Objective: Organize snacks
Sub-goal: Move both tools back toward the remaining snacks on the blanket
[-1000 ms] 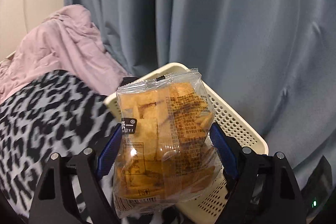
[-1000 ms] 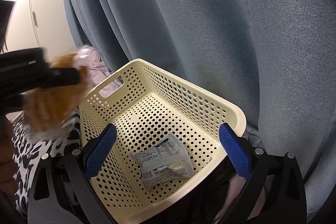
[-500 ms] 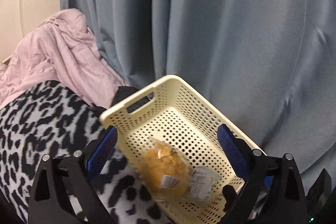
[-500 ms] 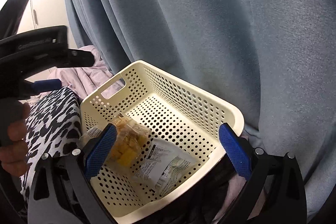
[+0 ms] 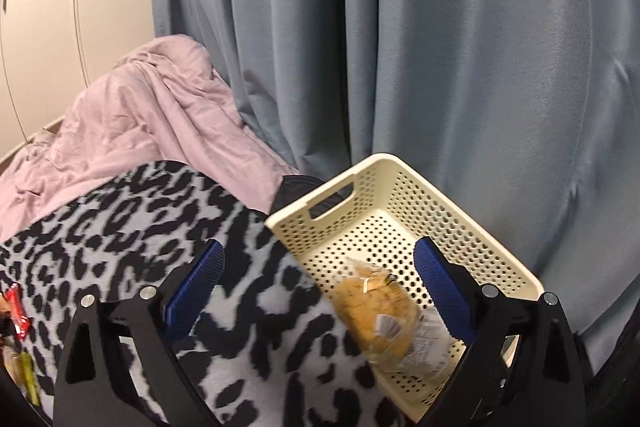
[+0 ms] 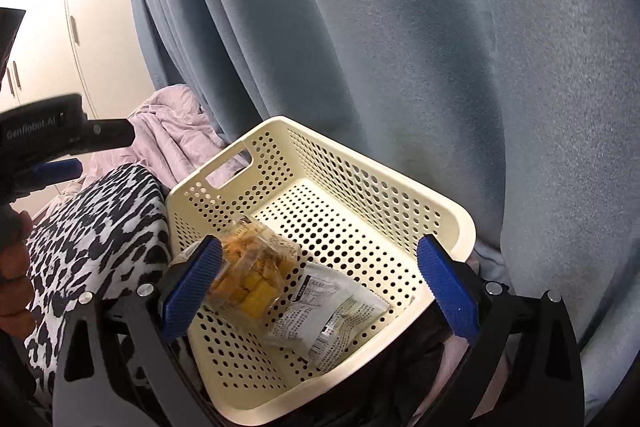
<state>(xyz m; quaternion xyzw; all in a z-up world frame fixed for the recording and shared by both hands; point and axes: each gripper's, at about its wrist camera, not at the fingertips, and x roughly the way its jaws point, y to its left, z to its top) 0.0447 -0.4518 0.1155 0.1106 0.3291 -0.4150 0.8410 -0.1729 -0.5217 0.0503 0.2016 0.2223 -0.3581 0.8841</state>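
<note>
A cream perforated basket (image 5: 476, 231) (image 6: 360, 155) stands by the blue curtain. Inside lie a clear bag of orange-brown crackers (image 5: 376, 311) (image 6: 252, 275) and a white snack packet (image 6: 332, 311) (image 5: 428, 347) beside it. My left gripper (image 5: 320, 287) is open and empty, over the basket's near left rim and the leopard-print blanket (image 5: 140, 235). My right gripper (image 6: 316, 287) is open and empty above the basket. The left gripper's body (image 6: 48, 135) shows at the far left of the right wrist view.
More snack packets, one red (image 5: 18, 311), lie on the blanket at the far left edge. A pink quilt (image 5: 132, 123) is bunched behind it. A blue curtain (image 5: 440, 47) hangs right behind the basket. Cream cupboard doors (image 5: 60, 7) stand at the left.
My left gripper let go of the cracker bag, which dropped into the basket beside the white packet. The left gripper then drew back to the left. The right gripper barely moved.
</note>
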